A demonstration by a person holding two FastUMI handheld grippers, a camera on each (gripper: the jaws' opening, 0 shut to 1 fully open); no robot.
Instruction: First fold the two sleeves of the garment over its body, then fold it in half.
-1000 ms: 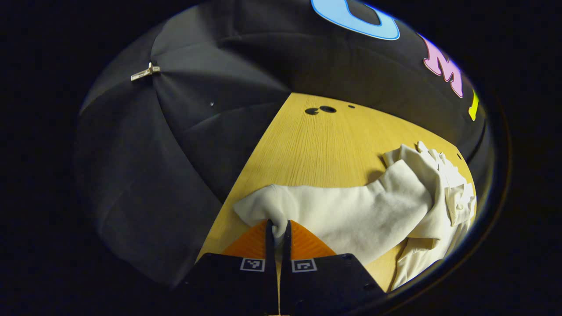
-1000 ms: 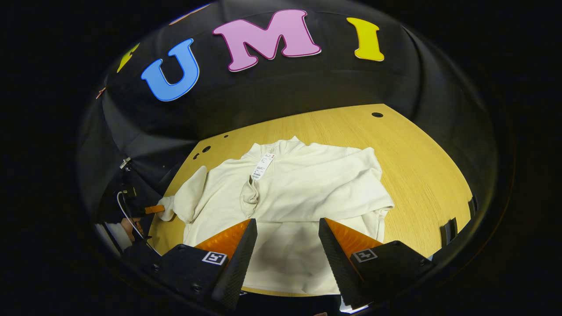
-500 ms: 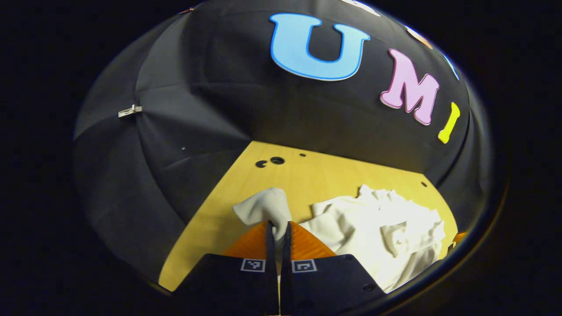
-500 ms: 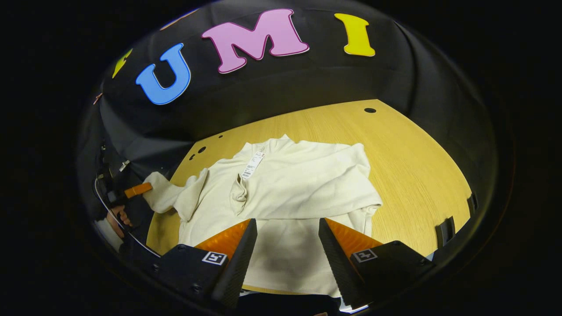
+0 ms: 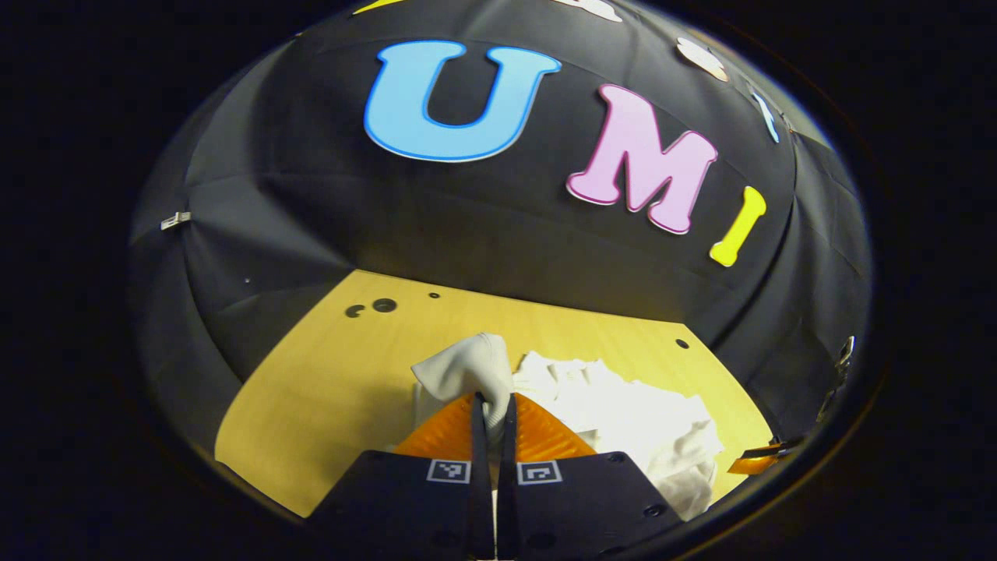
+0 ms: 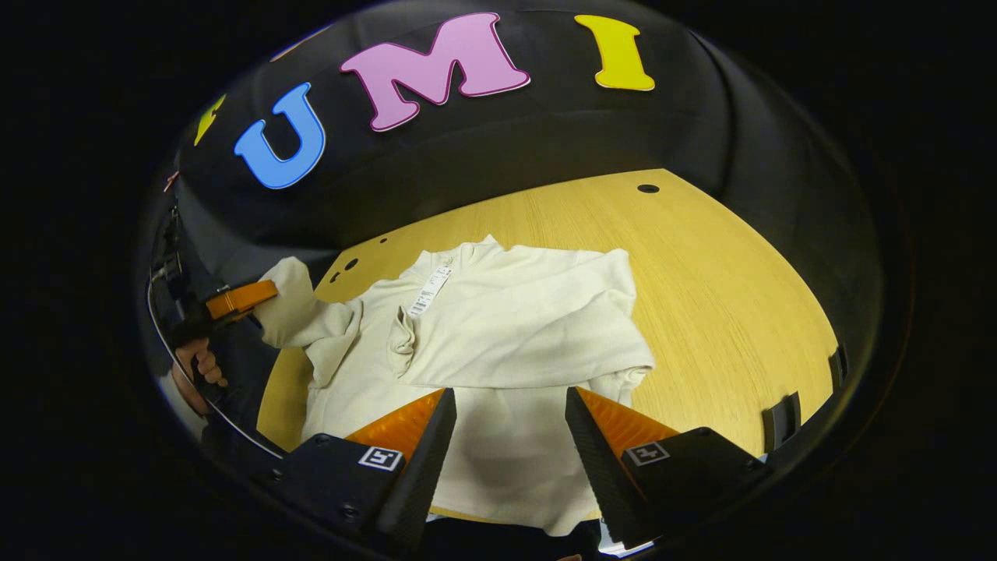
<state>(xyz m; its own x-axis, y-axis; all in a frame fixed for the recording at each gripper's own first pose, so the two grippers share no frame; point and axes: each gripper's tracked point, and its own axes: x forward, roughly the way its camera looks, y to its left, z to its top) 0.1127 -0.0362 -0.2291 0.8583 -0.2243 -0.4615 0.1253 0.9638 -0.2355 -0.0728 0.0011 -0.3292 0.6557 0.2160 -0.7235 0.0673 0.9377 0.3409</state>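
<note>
Fleecy cream garment (image 6: 498, 327) lies on wood-grain surface (image 6: 732, 296); left tool (image 5: 491, 405) pinches its sleeve (image 5: 467, 370), seemingly the cuff; right tool (image 6: 506, 436) spread.

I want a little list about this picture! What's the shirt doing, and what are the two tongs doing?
garment: cream top, lying on the wooden table
right sleeve: already folded across the body
left sleeve: cuff lifted off the table
left tongs: shut on the cuff; also seen at the left of the right gripper view, held by a hand
right tongs: open, above the garment's hem
paper tag: near the collar
</note>
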